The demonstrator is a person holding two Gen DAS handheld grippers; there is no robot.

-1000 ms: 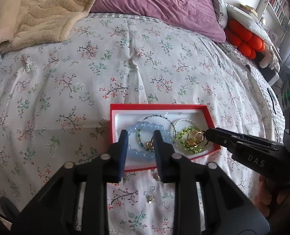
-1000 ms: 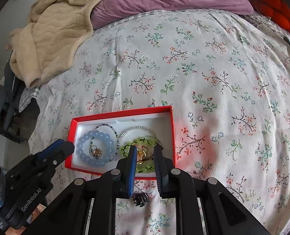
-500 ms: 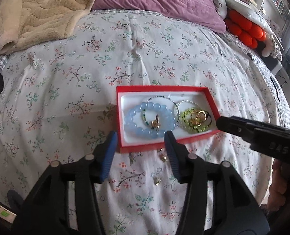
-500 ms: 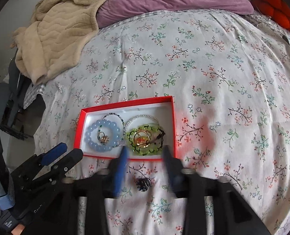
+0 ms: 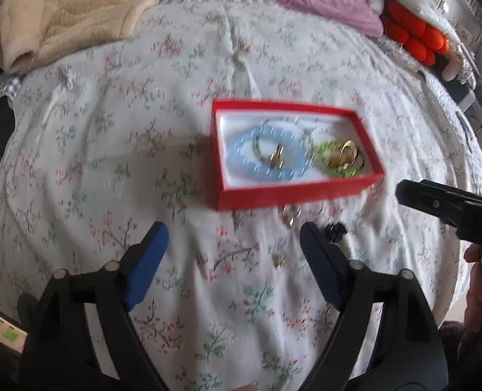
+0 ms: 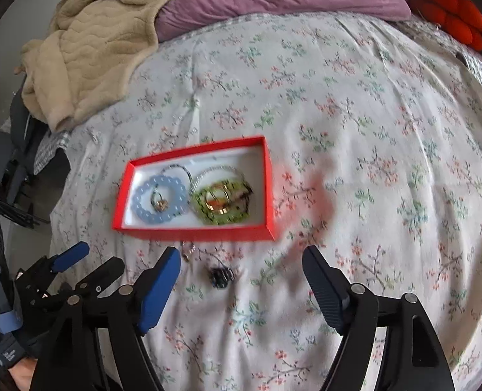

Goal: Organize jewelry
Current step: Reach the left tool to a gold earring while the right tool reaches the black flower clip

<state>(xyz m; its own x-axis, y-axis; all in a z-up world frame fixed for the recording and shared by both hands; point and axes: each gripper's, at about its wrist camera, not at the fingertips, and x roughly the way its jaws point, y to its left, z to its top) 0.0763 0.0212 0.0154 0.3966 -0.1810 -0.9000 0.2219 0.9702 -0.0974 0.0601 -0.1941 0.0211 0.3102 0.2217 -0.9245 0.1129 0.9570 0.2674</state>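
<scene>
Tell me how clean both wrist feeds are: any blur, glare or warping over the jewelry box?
Left wrist view: motion blur smears the red box and the blue bead bracelet; fisheye bends the bed's edges. Right wrist view: slightly sharper, still soft; a reddish glow tints the sheet beside the box; no harsh glare.

- The left wrist view looks forward and down over the left claw (image 5: 231, 238) at the bed (image 5: 110, 150), close above it.
- The right wrist view looks likewise over the right claw (image 6: 241, 260).
- Both share the red box (image 5: 293, 192) (image 6: 192, 229), just ahead of each claw, and each catches the other claw at its edge.
</scene>
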